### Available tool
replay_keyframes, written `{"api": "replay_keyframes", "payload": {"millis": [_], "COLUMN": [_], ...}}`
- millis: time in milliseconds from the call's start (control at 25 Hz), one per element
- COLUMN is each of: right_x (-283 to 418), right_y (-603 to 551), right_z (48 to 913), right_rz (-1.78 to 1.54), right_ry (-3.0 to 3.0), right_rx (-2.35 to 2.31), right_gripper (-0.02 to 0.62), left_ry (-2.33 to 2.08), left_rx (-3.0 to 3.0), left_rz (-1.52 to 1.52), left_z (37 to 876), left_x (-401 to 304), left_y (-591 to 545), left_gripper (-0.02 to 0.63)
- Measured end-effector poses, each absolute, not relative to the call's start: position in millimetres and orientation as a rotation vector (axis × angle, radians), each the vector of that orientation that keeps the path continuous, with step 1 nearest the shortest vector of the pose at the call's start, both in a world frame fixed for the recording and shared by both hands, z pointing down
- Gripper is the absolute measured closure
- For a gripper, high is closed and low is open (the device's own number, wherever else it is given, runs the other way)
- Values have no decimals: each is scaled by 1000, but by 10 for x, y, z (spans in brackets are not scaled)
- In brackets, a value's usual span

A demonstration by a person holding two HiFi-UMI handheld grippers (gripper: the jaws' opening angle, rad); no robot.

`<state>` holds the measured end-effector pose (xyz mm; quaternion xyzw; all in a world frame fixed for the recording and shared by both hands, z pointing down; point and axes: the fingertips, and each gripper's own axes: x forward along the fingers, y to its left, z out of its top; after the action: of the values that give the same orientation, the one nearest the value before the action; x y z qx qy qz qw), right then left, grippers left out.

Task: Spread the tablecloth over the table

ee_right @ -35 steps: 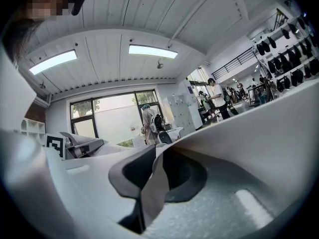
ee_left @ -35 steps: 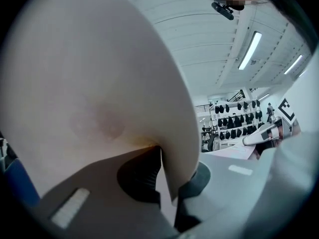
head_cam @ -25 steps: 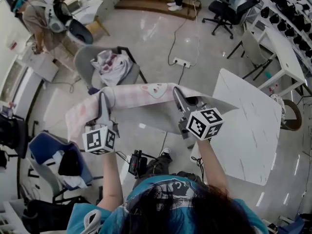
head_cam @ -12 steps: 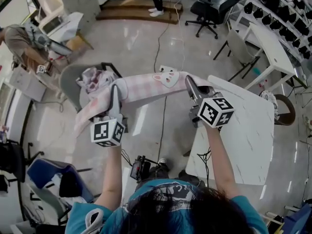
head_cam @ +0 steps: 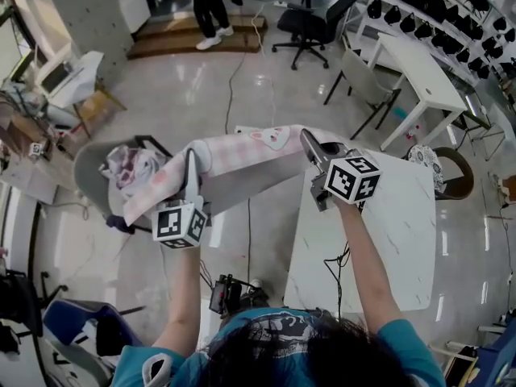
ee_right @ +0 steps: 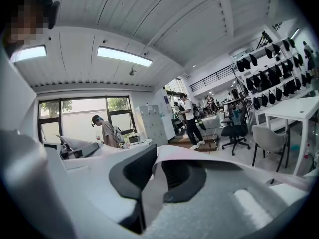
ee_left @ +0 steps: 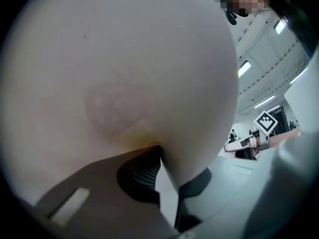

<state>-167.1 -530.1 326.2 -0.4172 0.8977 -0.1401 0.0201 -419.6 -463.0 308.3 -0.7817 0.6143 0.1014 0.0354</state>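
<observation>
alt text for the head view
Seen from above, a person holds a pink checked tablecloth stretched between two grippers. The right gripper is over a corner of the white table; the left gripper is over the floor.

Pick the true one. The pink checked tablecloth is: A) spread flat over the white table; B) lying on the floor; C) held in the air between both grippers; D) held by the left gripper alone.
C: the tablecloth hangs stretched between the left gripper and right gripper, each pinching an edge.
</observation>
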Motion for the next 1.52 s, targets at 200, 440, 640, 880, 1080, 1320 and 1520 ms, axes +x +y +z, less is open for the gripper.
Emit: {"api": "replay_keyframes", "payload": {"millis": [200, 440, 640, 880, 1080, 1320, 1520], "right_x": [-1284, -672, 51, 632, 1406, 1980, 2515], "right_y": [-5622, -5824, -5739, -5458, -5028, -4594, -4079], "right_z": [3010, 2572, 2411, 2502, 2898, 3151, 3377], "right_rz": [-373, -267, -216, -102, -217, -306, -336], "right_ry": [2754, 2682, 2592, 2610, 2488, 2342, 2293], "right_rx": [-1258, -1282, -1380, -1576, -1710, -1765, -1798], "right_gripper": [558, 558, 558, 560, 560, 558, 558], "left_ry": [1792, 1633, 1512, 1501, 1377, 1212, 1181], "left_rx": [-2377, -2397, -2487, -2748, -2919, -3019, -3134], "left_rz": [346, 382, 459, 474, 421, 352, 387], "left_z": [2744, 2346, 2196, 2696, 3002, 3048, 3321], "left_x": [-3799, -3181, -2511, -1977, -1202, -602, -64], "left_y": [-4931, -5227, -5317, -5471, -5320, -5138, -4731], "left_gripper": [568, 568, 565, 552, 554, 555, 554]}}
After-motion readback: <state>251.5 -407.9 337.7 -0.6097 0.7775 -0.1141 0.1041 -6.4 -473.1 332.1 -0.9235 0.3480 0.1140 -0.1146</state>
